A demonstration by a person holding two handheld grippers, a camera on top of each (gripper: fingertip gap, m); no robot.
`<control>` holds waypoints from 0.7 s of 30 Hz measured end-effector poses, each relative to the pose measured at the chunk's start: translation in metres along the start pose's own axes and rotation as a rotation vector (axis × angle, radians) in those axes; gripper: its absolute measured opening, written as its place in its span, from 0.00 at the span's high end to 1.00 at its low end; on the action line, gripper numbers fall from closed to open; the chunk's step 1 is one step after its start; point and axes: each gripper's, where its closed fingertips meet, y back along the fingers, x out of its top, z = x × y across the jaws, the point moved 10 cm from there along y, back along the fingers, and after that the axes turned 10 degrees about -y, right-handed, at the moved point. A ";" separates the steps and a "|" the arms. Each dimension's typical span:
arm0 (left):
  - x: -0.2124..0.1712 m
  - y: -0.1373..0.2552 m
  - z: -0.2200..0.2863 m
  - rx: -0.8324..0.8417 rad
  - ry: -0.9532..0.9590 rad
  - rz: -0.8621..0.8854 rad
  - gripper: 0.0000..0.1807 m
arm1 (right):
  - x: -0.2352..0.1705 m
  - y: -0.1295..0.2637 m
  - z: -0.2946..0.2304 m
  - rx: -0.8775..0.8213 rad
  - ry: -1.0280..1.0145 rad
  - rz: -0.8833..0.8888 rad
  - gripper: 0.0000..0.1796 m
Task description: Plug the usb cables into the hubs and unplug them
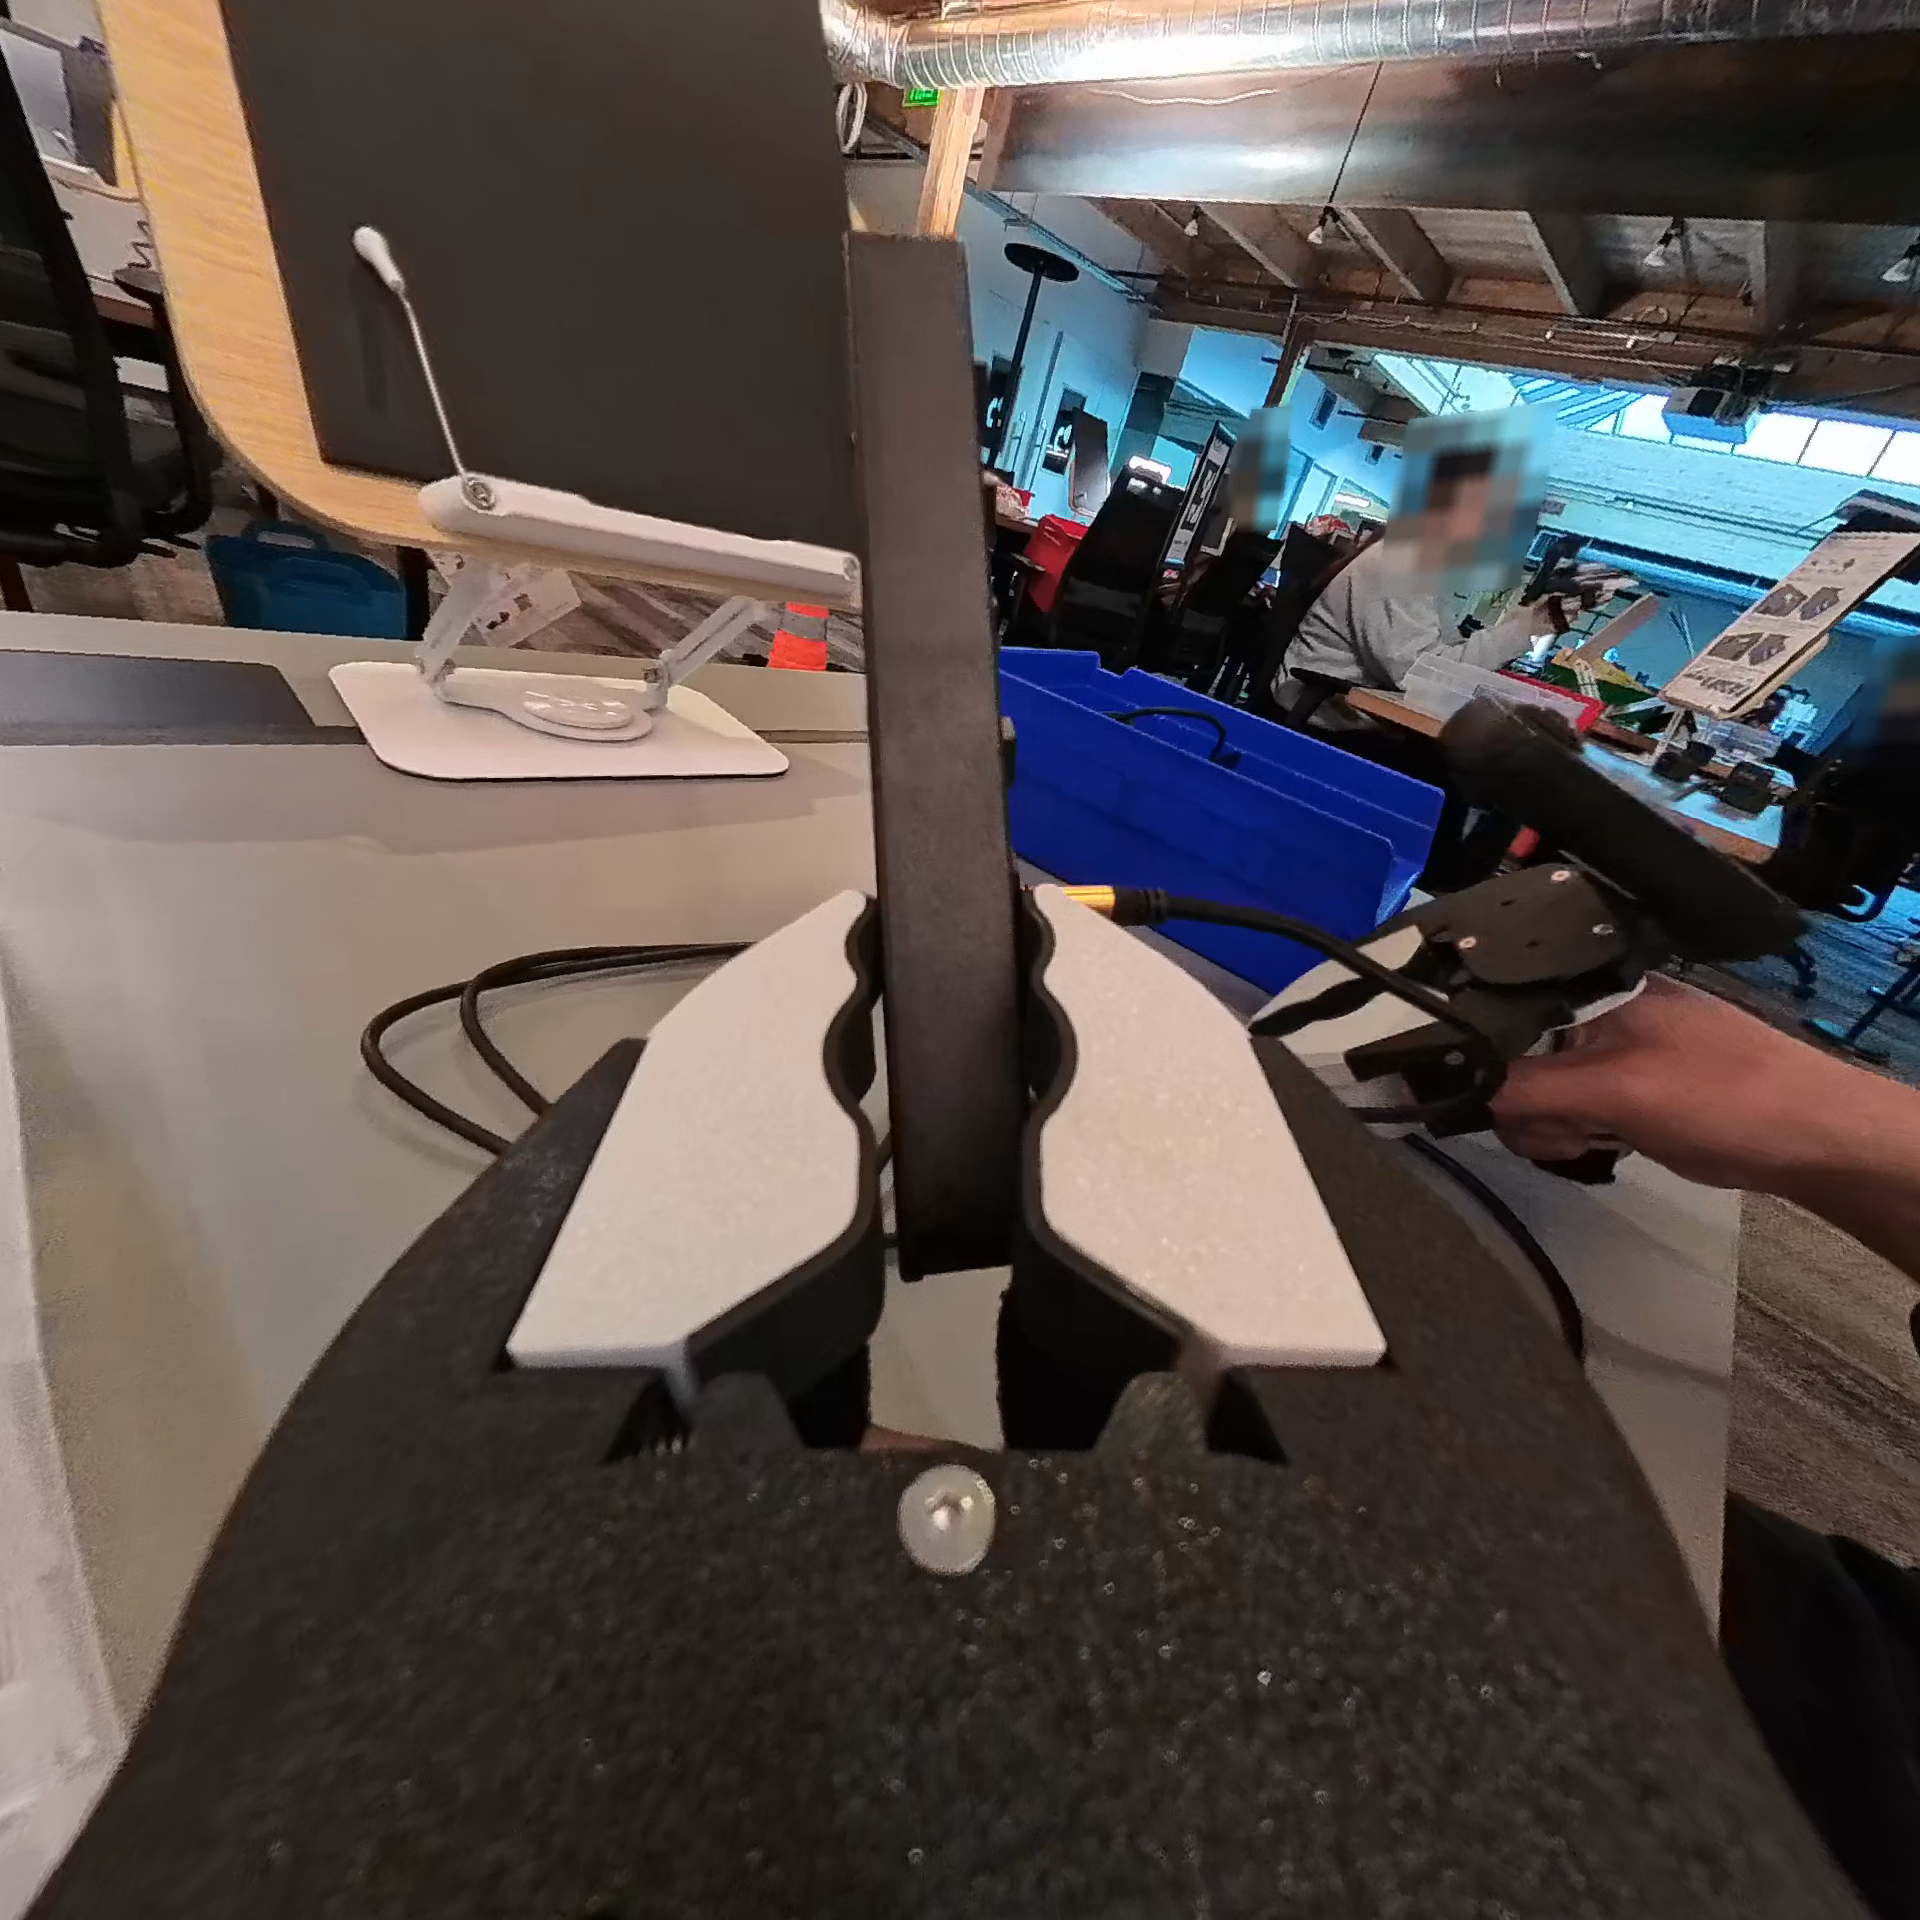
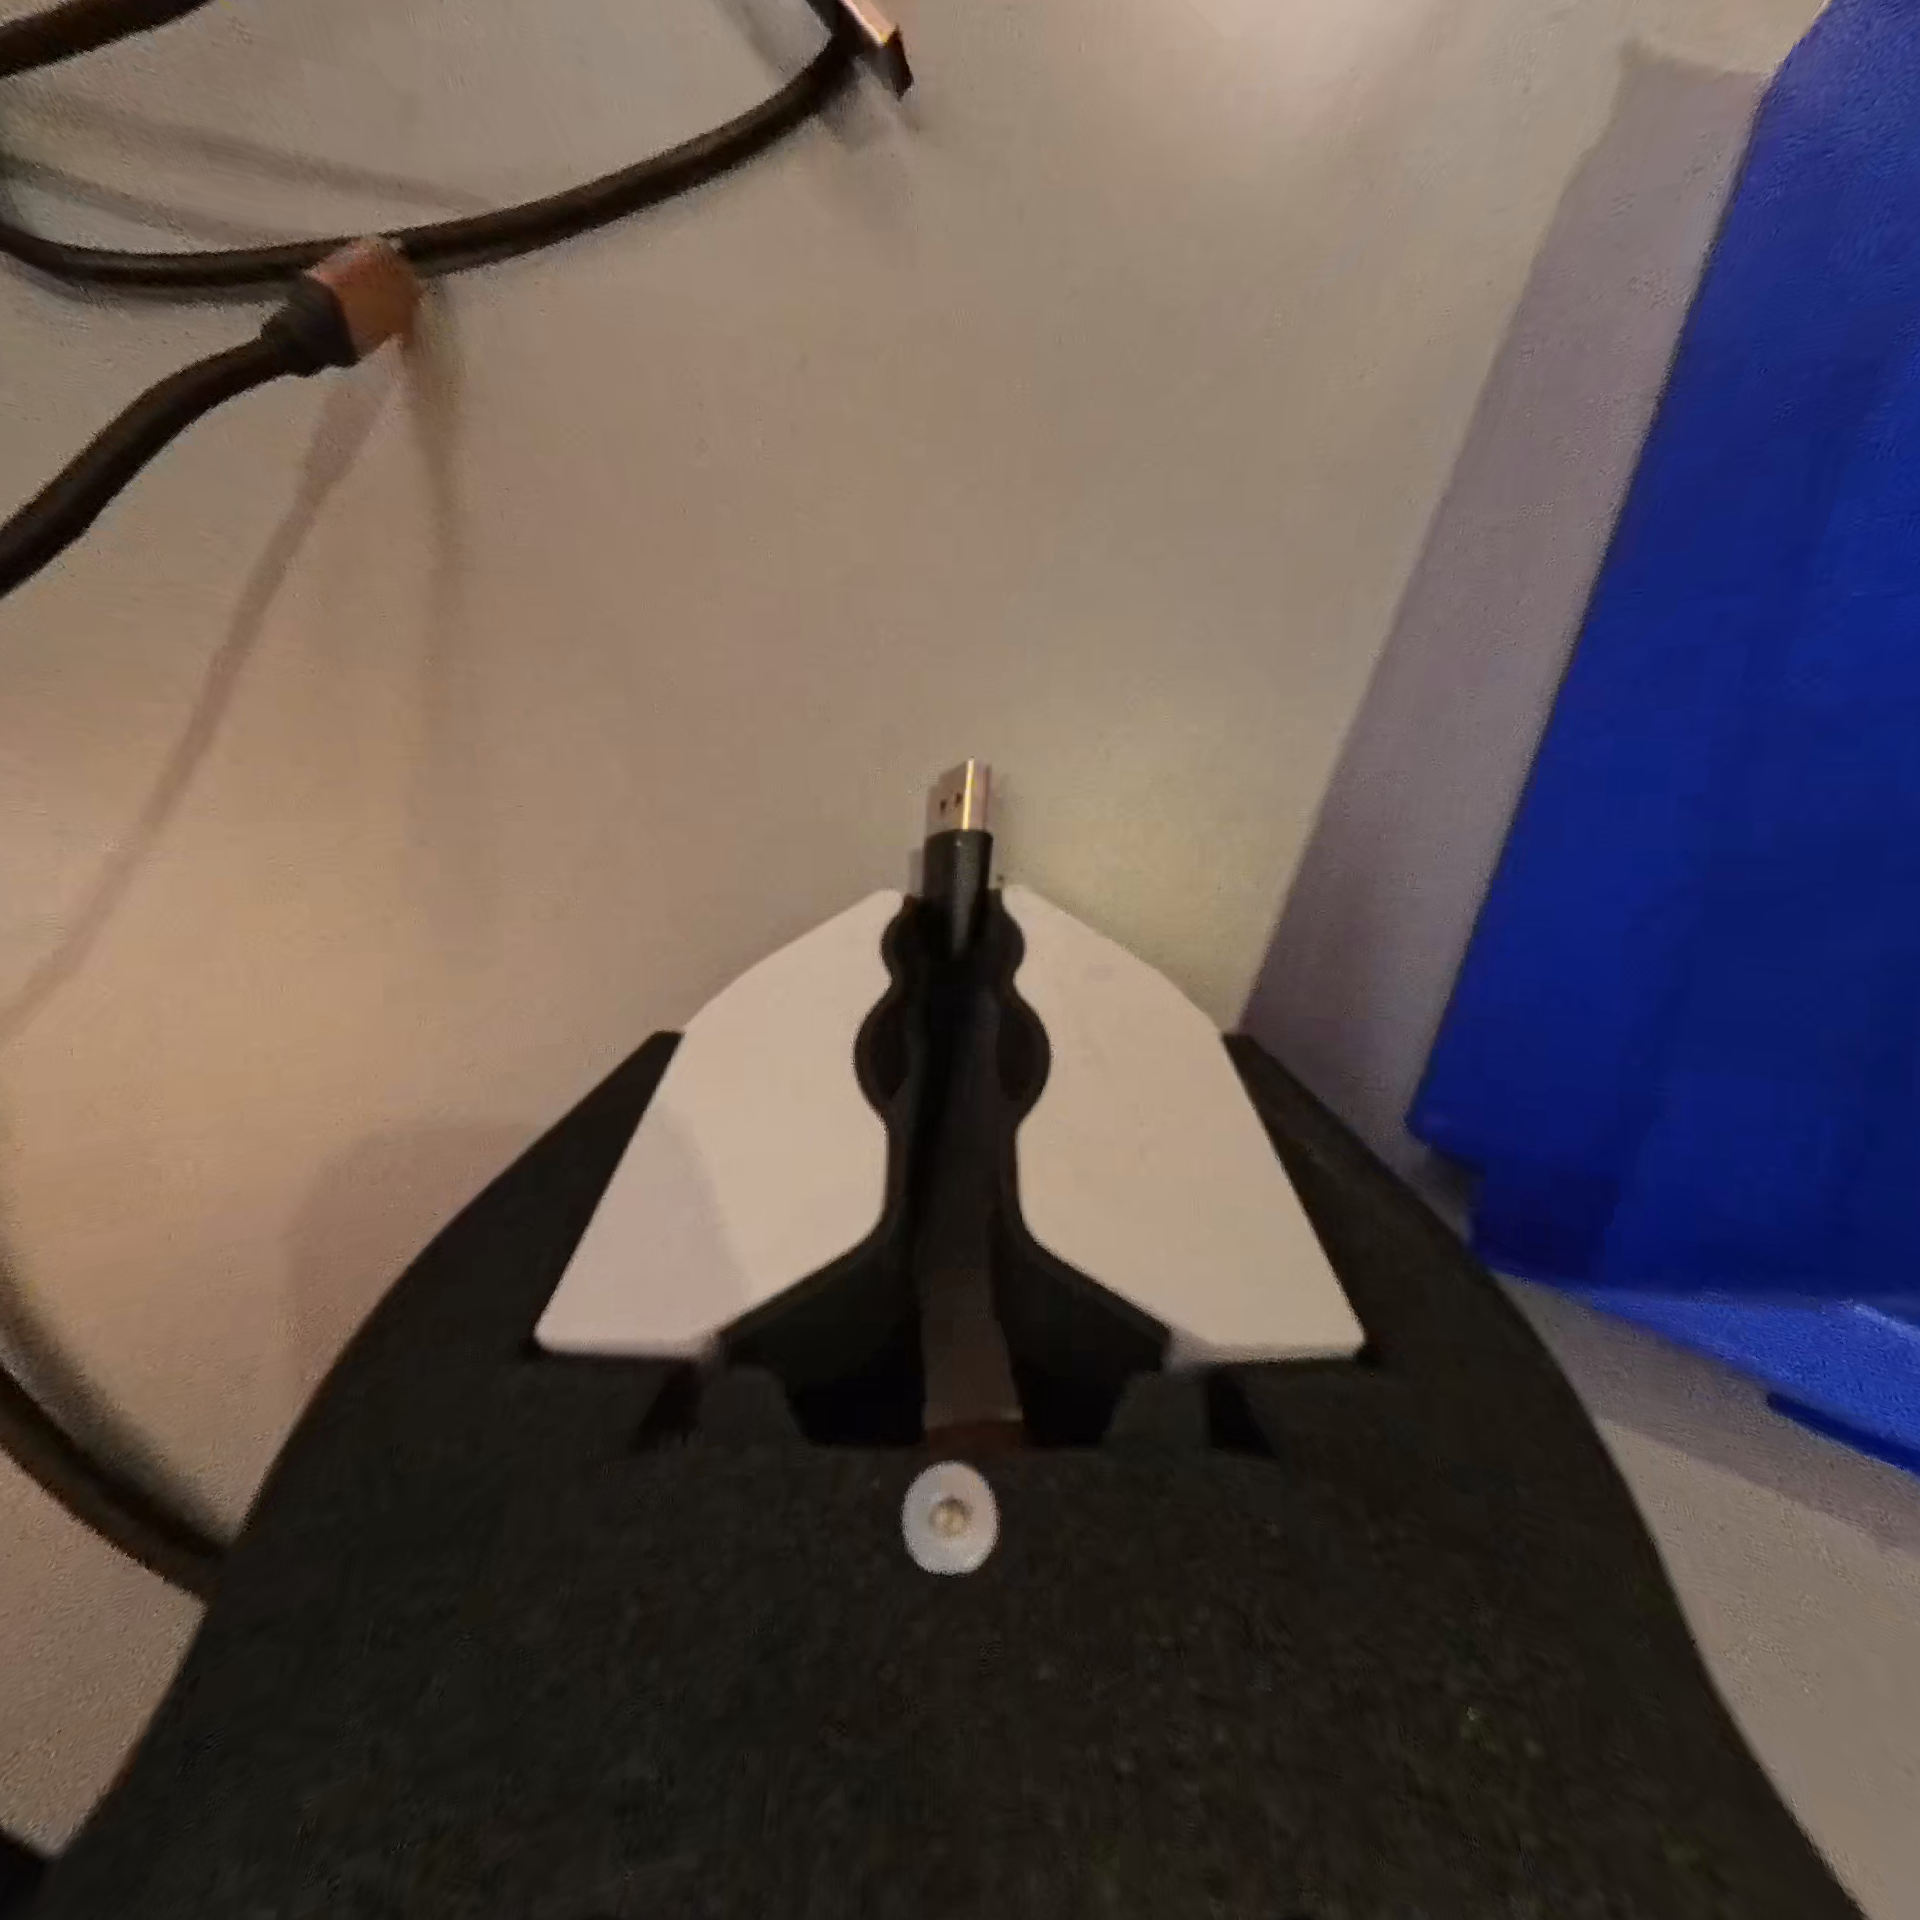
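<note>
My left gripper (image 1: pixel 940 914) is shut on a long black hub (image 1: pixel 925 623) and holds it upright above the table. A black cable with a gold collar (image 1: pixel 1101 902) reaches the hub's right side; its tip is hidden behind my finger. My right gripper (image 2: pixel 956 899) is shut on a black USB plug (image 2: pixel 958 831) whose silver tip sticks out past the fingertips, over the grey table (image 2: pixel 727 520). The right gripper also shows in the left wrist view (image 1: pixel 1320 1008), low and to the right of the hub, held by a hand. More black cables (image 2: pixel 520 223) with a copper-coloured connector (image 2: pixel 358 301) lie at the top left.
A blue bin (image 1: pixel 1195 790) stands on the table to the right, close beside my right gripper (image 2: pixel 1714 727). A white folding stand (image 1: pixel 561 717) sits at the back left under a dark panel. Cable loops (image 1: pixel 436 1039) lie on the table. People sit at tables far behind.
</note>
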 end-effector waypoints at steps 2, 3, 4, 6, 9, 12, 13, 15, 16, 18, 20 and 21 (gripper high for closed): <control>0.001 0.000 0.002 -0.002 -0.006 0.005 0.87 | 0.003 0.002 -0.001 0.050 -0.032 -0.007 0.94; 0.001 0.000 0.002 -0.006 -0.008 0.007 0.87 | 0.007 0.006 0.000 0.102 -0.066 0.012 0.94; 0.000 0.000 0.002 -0.012 -0.008 0.010 0.87 | 0.011 0.012 0.001 0.188 -0.119 0.029 0.94; 0.000 -0.001 0.003 -0.029 -0.002 0.025 0.87 | 0.025 0.025 0.004 0.460 -0.278 0.065 0.95; 0.001 -0.002 0.005 -0.082 0.042 0.084 0.87 | 0.043 0.038 0.007 0.811 -0.438 0.048 0.95; 0.001 -0.005 0.007 -0.133 0.115 0.166 0.87 | 0.061 0.042 -0.007 1.127 -0.541 0.001 0.95; 0.001 -0.007 0.007 -0.143 0.134 0.182 0.87 | 0.066 0.042 -0.015 1.212 -0.564 -0.025 0.95; 0.001 -0.009 0.007 -0.186 0.139 0.211 0.87 | 0.075 0.041 -0.033 1.392 -0.597 -0.106 0.95; 0.001 -0.010 0.008 -0.215 0.129 0.217 0.87 | 0.079 0.039 -0.042 1.467 -0.607 -0.152 0.95; 0.003 -0.012 0.011 -0.292 0.103 0.217 0.87 | 0.085 0.031 -0.055 1.539 -0.585 -0.219 0.95; 0.004 -0.012 0.015 -0.317 0.063 0.205 0.87 | 0.089 0.024 -0.064 1.595 -0.605 -0.251 0.95; 0.005 -0.013 0.017 -0.304 0.053 0.199 0.87 | 0.090 0.021 -0.069 1.627 -0.619 -0.271 0.95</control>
